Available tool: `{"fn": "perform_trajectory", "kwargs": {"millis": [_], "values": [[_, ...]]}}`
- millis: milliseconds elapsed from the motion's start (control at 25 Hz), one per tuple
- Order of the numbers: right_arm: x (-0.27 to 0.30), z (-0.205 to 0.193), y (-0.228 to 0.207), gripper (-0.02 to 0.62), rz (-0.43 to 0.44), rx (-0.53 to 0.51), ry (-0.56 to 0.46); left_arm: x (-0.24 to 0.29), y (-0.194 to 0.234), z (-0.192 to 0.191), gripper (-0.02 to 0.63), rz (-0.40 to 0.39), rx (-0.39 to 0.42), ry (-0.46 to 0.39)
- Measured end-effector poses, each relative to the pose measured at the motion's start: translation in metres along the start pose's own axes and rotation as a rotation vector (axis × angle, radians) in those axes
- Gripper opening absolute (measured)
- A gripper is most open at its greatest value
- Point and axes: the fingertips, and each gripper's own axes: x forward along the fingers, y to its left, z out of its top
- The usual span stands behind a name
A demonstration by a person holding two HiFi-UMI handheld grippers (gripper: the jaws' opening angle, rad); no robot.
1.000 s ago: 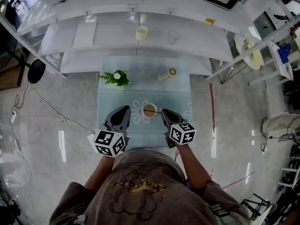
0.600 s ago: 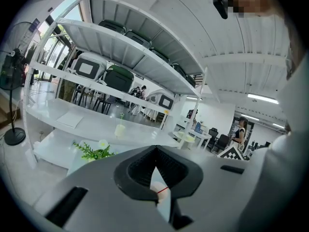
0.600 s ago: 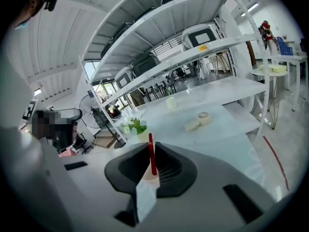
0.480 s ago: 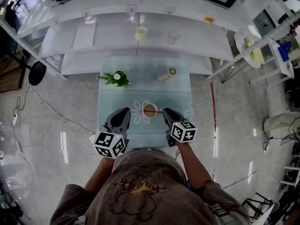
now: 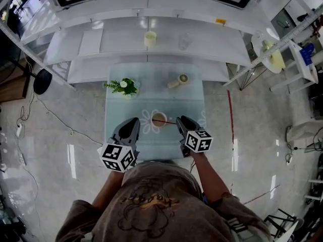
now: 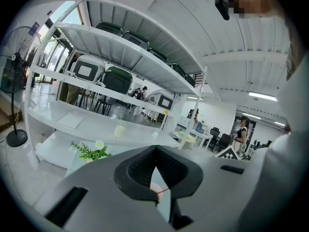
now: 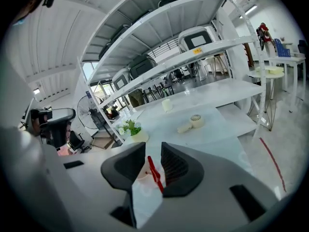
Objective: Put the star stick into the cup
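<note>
A pale cup [image 5: 159,119] stands on the flower print of the small glass table [image 5: 154,100]. A thin red stick [image 5: 169,122] runs from the cup's mouth rightward to my right gripper [image 5: 181,121]. In the right gripper view the stick [image 7: 155,174] lies in the gap between the jaws, close to the right pad, and the jaws of my right gripper [image 7: 152,153] are opening. The cup [image 7: 141,172] shows just beyond them. My left gripper [image 5: 132,124] hovers left of the cup, and its tips [image 6: 155,151] meet with nothing in them.
A potted plant [image 5: 123,86] and a small hand-held fan [image 5: 177,80] sit at the table's far end. On the white shelf behind are a yellow cup [image 5: 150,38] and a clear glass [image 5: 185,41]. Shelving and glossy floor surround the table.
My right gripper has drifted slightly right, away from the cup, with the stick still reaching from the cup to it. The left gripper has stayed put.
</note>
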Motion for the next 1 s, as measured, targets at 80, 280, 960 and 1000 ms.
{"fn": "perform_trajectory", "kwargs": {"millis": [80,280,960,1000], "values": [[-0.004,0.005,-0.004,0.1,0.001,-0.004,-0.013,0.003,-0.006,0.002,0.021,-0.003,0.006,-0.004],[-0.026,0.027,-0.008,0.1,0.012,-0.043,-0.056,0.011,-0.027,0.01,0.021,-0.02,0.02,-0.018],[-0.132,0.121,0.033,0.097,0.037,-0.217,-0.272,0.01,-0.076,0.045,0.021,-0.094,0.05,-0.081],[-0.136,0.123,0.035,0.097,0.032,-0.224,-0.273,0.008,-0.077,0.047,0.021,-0.095,0.053,-0.084]]}}
